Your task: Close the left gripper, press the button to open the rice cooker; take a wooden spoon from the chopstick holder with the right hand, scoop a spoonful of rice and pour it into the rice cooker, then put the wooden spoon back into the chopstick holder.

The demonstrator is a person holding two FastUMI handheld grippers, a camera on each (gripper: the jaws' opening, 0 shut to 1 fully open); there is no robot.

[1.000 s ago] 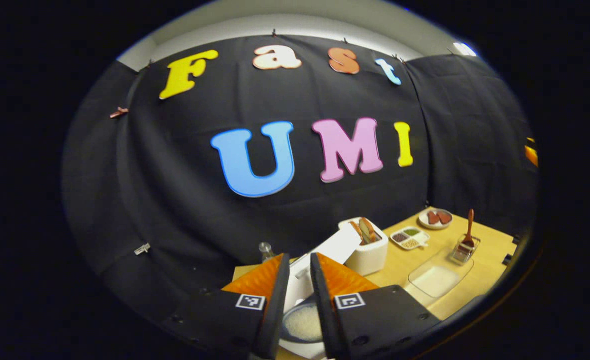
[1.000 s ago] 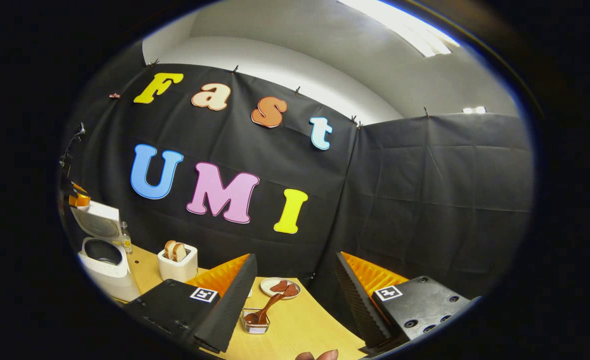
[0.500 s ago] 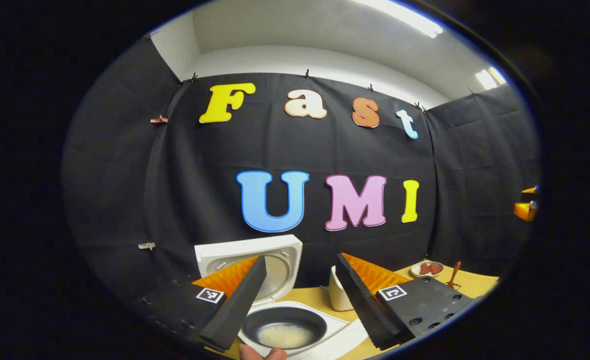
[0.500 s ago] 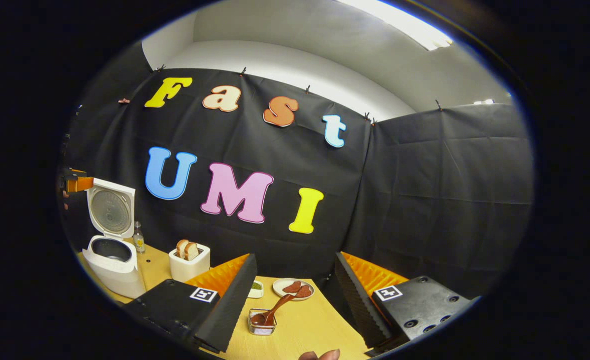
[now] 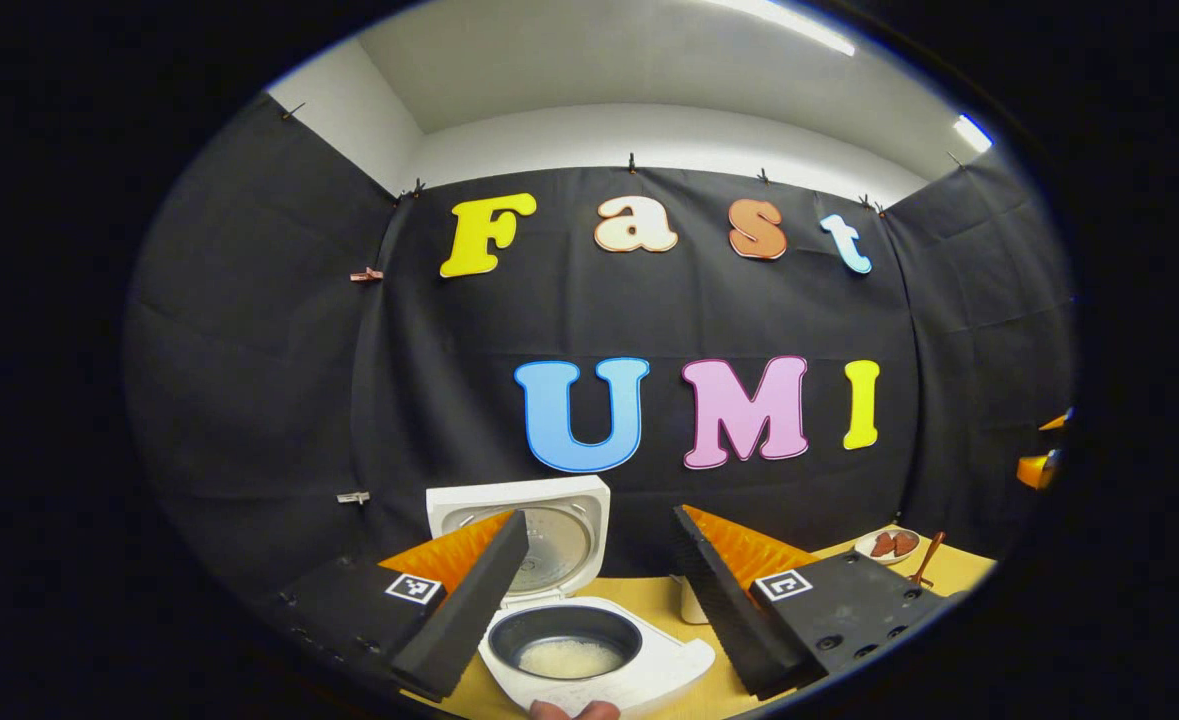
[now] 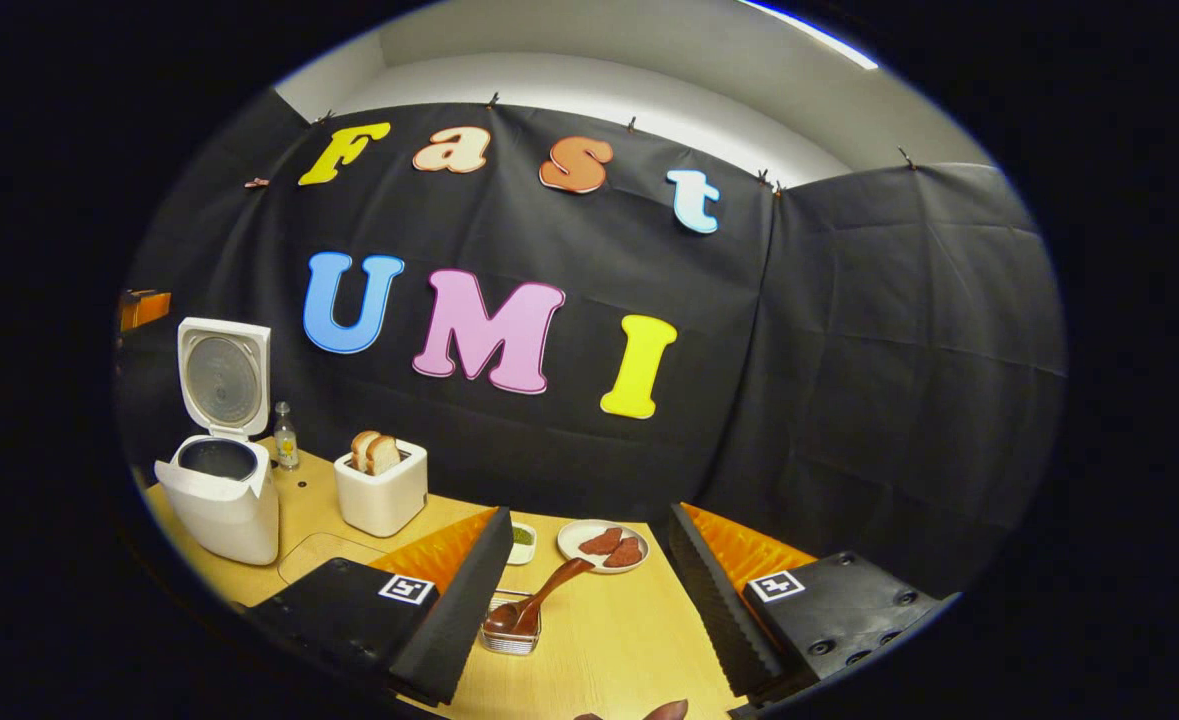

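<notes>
The white rice cooker (image 5: 639, 675) stands with its lid (image 5: 539, 525) raised, and some white rice lies in its dark pot (image 5: 569, 655). My left gripper (image 5: 599, 520) hovers just in front of it, open and holding nothing. In the right gripper view the cooker (image 6: 217, 505) is far to the left. The wooden spoon (image 6: 541, 603) leans in the small clear chopstick holder (image 6: 509, 640), close ahead between my right gripper's fingers. My right gripper (image 6: 589, 512) is open and holds nothing. The spoon (image 5: 924, 560) is also at the far right of the left gripper view.
A white toaster (image 6: 381, 490) with bread slices stands right of the cooker, with a small bottle (image 6: 286, 438) behind. A plate (image 6: 604, 545) with reddish pieces and a small dish (image 6: 522, 538) lie beyond the holder. A clear shallow tray (image 6: 324, 552) sits on the wooden table (image 6: 609, 650).
My left gripper's fingers, close together over the cooker a second ago, have spread open, and it has drawn back and levelled. My right gripper has tipped down towards the spoon holder.
</notes>
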